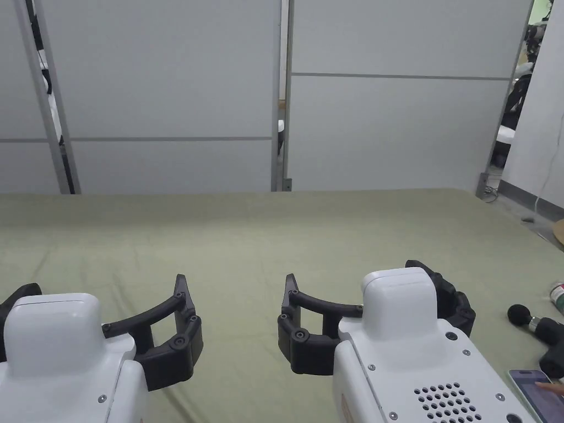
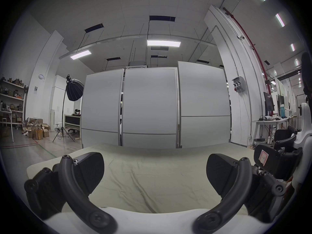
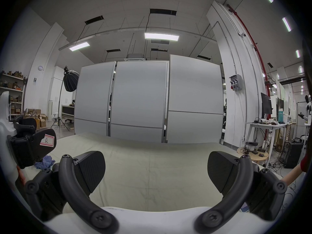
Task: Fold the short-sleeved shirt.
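- Short-sleeved shirt: most likely the crumpled light-blue fabric bundle that the right gripper view catches, lying on the olive-green cloth-covered table out to the person's left, partly hidden behind the left gripper. Too little of it shows to confirm sleeves or a collar.
- Left gripper, white-bodied with black jaws: jaws spread wide, nothing between them, held low above bare table cloth.
- Right gripper, same build: jaws likewise spread and empty, beside the left one and pointing toward the grey partition panels.
- Stage, as I judge it: folding has not begun; the garment must first be fetched and laid flat in front of the person.
- Risk: the bundle sits well off to the side, so a reach there could seize several layers at once and drag it over as a knot, not a flat shirt.
- Risk: a low grab may pinch the table cloth along with the shirt, since both are soft and the cover is already creased.
- Risk: a black handheld massage gun and a smartphone lie at the table's right edge; spreading the shirt rightward could sweep them or leave a lump under it.
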